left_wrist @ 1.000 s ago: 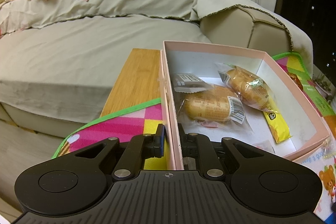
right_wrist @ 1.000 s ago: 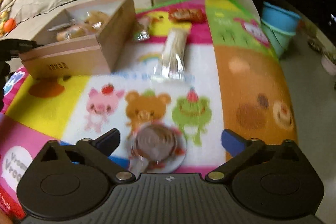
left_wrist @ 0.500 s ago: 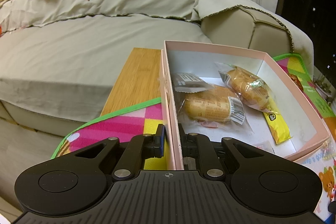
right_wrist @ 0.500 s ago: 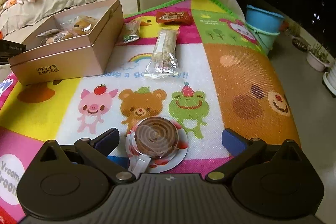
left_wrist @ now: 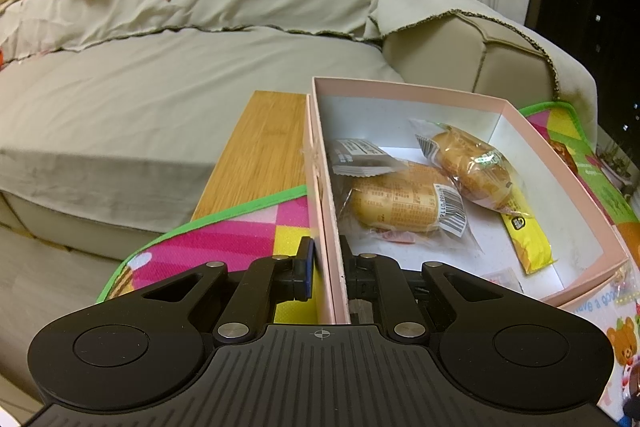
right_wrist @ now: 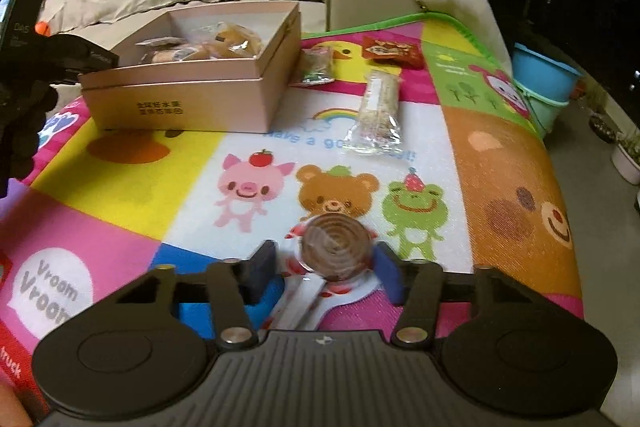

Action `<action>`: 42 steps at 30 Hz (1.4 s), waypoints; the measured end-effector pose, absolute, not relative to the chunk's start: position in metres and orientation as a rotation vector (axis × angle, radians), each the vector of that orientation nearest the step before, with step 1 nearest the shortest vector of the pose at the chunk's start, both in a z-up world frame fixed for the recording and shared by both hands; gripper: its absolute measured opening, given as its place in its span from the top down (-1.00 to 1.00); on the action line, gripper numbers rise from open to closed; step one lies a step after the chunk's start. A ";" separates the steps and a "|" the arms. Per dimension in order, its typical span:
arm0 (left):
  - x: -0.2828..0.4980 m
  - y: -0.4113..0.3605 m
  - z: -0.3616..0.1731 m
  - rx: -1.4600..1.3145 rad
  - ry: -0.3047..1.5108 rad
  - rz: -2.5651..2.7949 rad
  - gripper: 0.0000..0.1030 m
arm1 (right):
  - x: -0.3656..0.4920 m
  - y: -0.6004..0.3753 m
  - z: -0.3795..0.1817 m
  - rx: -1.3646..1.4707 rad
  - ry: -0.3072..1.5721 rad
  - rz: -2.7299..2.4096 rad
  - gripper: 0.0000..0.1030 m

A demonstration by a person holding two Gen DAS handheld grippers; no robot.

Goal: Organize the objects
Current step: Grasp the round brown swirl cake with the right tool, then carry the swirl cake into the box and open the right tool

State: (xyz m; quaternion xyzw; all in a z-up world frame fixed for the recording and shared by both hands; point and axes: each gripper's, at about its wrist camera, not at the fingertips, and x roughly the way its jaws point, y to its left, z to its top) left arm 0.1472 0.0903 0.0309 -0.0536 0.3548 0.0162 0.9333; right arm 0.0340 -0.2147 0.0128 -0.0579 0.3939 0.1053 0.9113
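Observation:
A pink cardboard box (left_wrist: 472,101) sits on the colourful play mat (right_wrist: 132,183); it holds two wrapped buns (left_wrist: 404,203), a small grey packet and a yellow packet. My left gripper (left_wrist: 330,269) is shut on the box's near wall. The box also shows in the right wrist view (right_wrist: 180,105). My right gripper (right_wrist: 326,267) has closed around a round brown spiral snack in a clear wrapper (right_wrist: 334,243). A long cereal bar (right_wrist: 378,111), a green packet (right_wrist: 318,65) and a red packet (right_wrist: 392,51) lie on the mat.
A beige sofa (left_wrist: 160,67) with clothes on its back stands behind the mat. A bamboo board (left_wrist: 264,151) lies left of the box. Blue and green tubs (right_wrist: 544,79) stand on the floor at the right, plant pots beyond.
My right gripper's fingers have closed in from wide open onto the round spiral snack. The left gripper keeps its hold on the box wall.

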 end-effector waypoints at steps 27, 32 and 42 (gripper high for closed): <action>0.146 0.094 0.031 -0.132 0.725 0.030 0.74 | 0.105 -0.173 0.174 -0.048 0.503 0.399 0.13; 0.146 0.093 0.031 -0.128 0.728 0.030 0.74 | 0.158 -0.133 0.185 0.009 0.511 0.502 -0.04; 0.147 0.094 0.030 -0.125 0.726 0.028 0.74 | 0.194 -0.162 0.139 0.003 0.587 0.367 -0.21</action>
